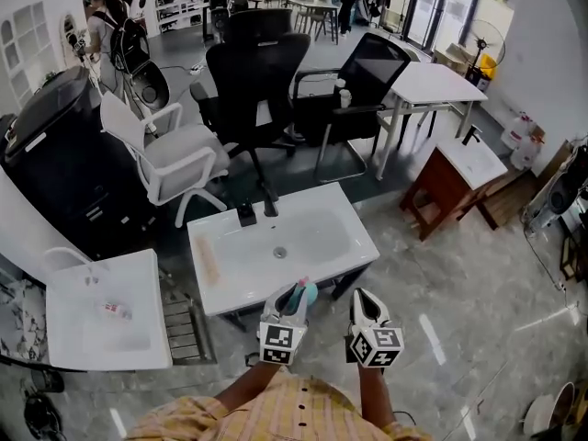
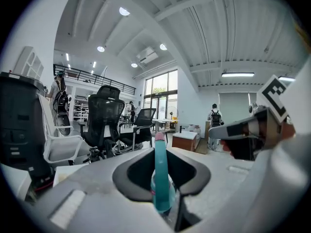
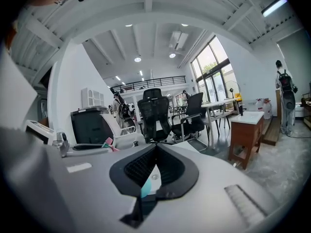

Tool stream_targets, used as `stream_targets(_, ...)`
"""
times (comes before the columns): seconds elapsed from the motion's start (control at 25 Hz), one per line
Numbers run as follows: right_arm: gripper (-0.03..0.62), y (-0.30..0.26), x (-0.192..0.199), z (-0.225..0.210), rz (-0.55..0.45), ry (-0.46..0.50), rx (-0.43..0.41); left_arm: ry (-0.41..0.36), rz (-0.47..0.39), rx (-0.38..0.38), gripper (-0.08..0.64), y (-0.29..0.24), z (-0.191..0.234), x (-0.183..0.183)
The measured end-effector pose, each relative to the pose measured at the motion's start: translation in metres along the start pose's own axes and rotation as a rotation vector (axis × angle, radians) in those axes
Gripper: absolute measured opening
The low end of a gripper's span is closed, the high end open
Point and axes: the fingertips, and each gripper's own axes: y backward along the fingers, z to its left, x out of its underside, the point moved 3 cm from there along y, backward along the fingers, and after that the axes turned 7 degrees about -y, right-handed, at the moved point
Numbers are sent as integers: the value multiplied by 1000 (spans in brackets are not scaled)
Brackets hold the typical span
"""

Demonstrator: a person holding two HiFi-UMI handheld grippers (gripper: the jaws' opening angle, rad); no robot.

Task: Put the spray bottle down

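Note:
A teal spray bottle point(image 1: 304, 294) with a pink tip stands upright between the jaws of my left gripper point(image 1: 296, 296), which is shut on it. In the left gripper view the bottle point(image 2: 160, 178) fills the gap between the dark pads, pink tip up. My right gripper point(image 1: 365, 298) hovers just to its right, jaw tips together and nothing held; in the right gripper view point(image 3: 155, 147) only a small teal patch shows low behind the jaws. Both grippers hang near the front edge of a white sink basin point(image 1: 317, 251).
The basin carries a black faucet point(image 1: 269, 206). A second white sink point(image 1: 64, 324) stands at the left, a wooden cabinet with a sink point(image 1: 452, 184) at the right. Black office chairs point(image 1: 253, 81) and a white chair point(image 1: 175, 154) crowd the space behind.

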Motion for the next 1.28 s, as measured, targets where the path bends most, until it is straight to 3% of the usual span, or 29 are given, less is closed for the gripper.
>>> stream_targets(0.52, 0, -50, 1, -20, 29, 0, 8, 14, 32, 8, 69, -47, 18, 12)
stream_targets(0.92, -1, -118, -37, -64, 35, -22, -81, -12, 49, -76, 69, -113, 32, -12)
stream_targets(1.28, -1, -189, -73, -114, 65, -22, -177, 10, 63, -184, 69, -187, 47, -30)
